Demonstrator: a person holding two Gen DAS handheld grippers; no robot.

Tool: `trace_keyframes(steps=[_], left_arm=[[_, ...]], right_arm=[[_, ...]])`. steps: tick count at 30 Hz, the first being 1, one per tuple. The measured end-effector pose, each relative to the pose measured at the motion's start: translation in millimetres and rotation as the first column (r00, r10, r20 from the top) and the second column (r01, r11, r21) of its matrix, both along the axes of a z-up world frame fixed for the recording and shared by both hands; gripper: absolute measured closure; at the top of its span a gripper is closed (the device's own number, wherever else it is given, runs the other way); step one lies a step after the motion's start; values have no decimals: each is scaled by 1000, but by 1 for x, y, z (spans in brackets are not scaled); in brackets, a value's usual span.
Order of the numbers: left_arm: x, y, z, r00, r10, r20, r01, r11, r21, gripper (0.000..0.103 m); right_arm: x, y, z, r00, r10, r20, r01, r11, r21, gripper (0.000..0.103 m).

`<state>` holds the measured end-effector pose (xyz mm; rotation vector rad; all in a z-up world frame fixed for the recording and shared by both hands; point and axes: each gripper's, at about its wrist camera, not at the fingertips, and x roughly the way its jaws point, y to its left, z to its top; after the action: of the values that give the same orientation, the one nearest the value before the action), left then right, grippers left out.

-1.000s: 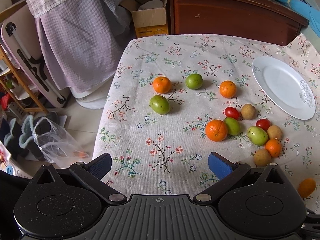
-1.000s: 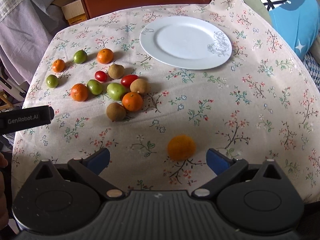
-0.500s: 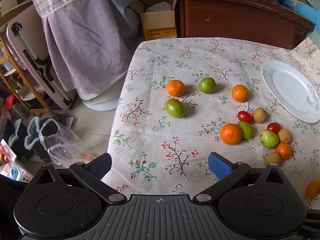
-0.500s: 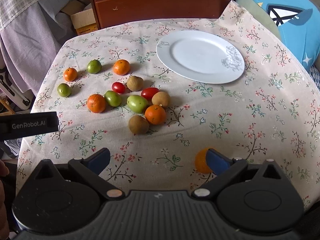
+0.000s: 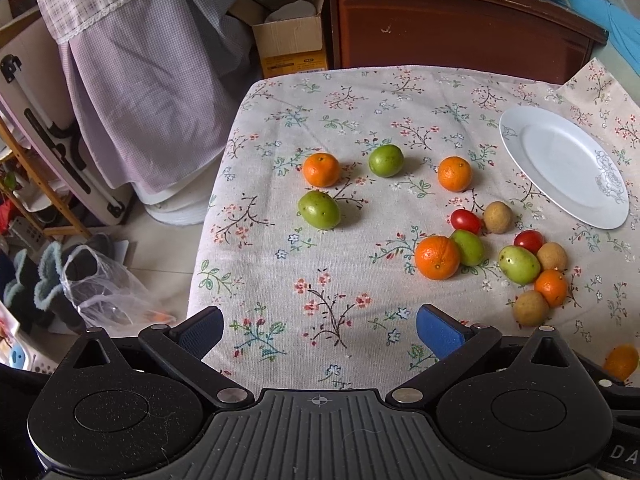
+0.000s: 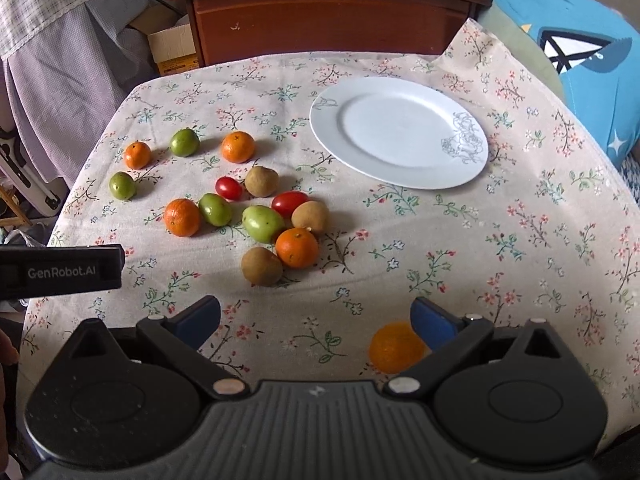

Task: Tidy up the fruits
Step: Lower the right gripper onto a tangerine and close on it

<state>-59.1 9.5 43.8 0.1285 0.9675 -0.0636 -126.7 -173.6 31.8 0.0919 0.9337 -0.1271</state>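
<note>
While your grippers hover over the floral tablecloth, both stand wide apart, holding nothing.
Your right gripper has a loose orange by its right finger; other fruits cluster left of the white plate; left gripper faces them.

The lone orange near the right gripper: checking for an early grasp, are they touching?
Cannot tell. In the right wrist view the orange sits partly behind the open right gripper's blue pad; neither contact nor gap shows.

I see a matt woven tablecloth printed with small flowers. At two o'clock on it, a glossy white glazed plate. The oranges look dimpled; the tomatoes shine smooth. Behind stands a polished wooden cabinet.
</note>
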Motion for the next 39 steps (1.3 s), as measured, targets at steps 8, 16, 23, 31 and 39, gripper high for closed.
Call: trace_keyframes(steps=[8,16,23,31,39], left_arm=[[3,8,4,1000,25,10,-25,998,-54,0],[11,24,11,998,59,22,-57,994,-97,0],[21,39,11,993,115,-10,-115,987,-111,0],[29,61,17,989,148,-13,-148,978,-145,0],[34,56,9,993,121,16,-118,988,-102,0]], right_arm=[[-30,-62,9,991,-125,43,120,987,106,3],[-38,-69,-5,992,-128,-10,129,985,111,4],[-41,-54,-12,999,-44,-26,47,994,95,15],[-36,-54,-21,998,-53,-39,57,991,122,36],[-32,-53,-28,998,-43,-37,48,989,142,70]])
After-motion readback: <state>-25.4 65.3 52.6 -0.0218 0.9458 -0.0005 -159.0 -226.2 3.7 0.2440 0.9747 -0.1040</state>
